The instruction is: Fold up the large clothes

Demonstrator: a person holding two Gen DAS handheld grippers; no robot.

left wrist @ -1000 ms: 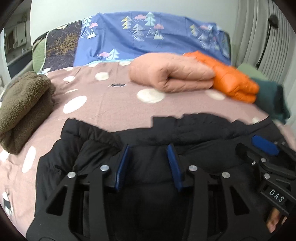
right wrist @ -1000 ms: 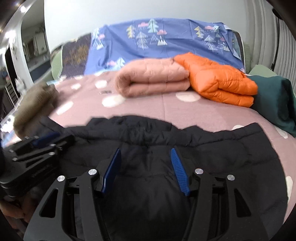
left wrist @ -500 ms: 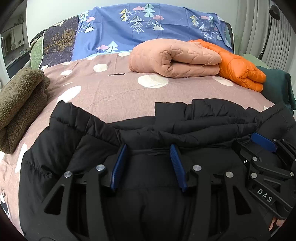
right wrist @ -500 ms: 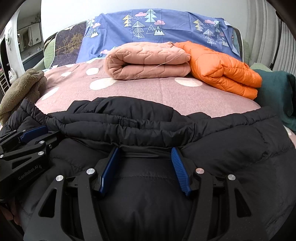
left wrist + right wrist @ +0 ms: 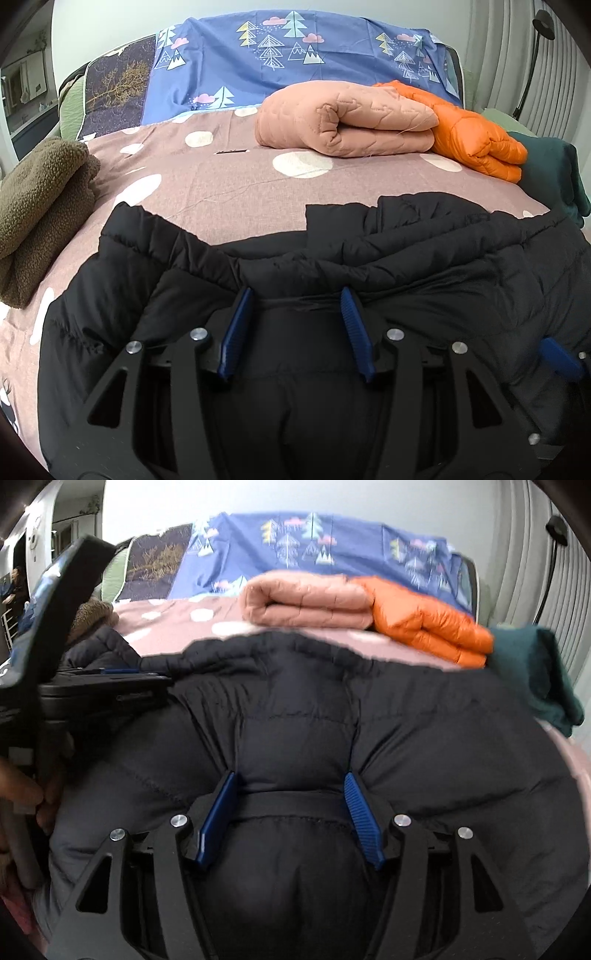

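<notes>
Right wrist view: right tool (image 5: pixel 290 814) opening, black jacket (image 5: pixel 424 746) bunched between its pads; left tool (image 5: pixel 297 328) likewise grips it.

A bed (image 5: pixel 229 184) with a mauve, white-dotted sheet fills the room. A blue tree-print cloth (image 5: pixel 295 62) and a dark tree-print cloth (image 5: pixel 118 92) drape its headboard. The wall (image 5: pixel 110 22) behind is pale grey. White curtains (image 5: pixel 517 55) hang right, beside a black lamp (image 5: pixel 543 29).

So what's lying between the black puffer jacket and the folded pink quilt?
Only bare dotted bedsheet between the black puffer jacket and the folded pink quilt, clearest in the left wrist view.
</notes>
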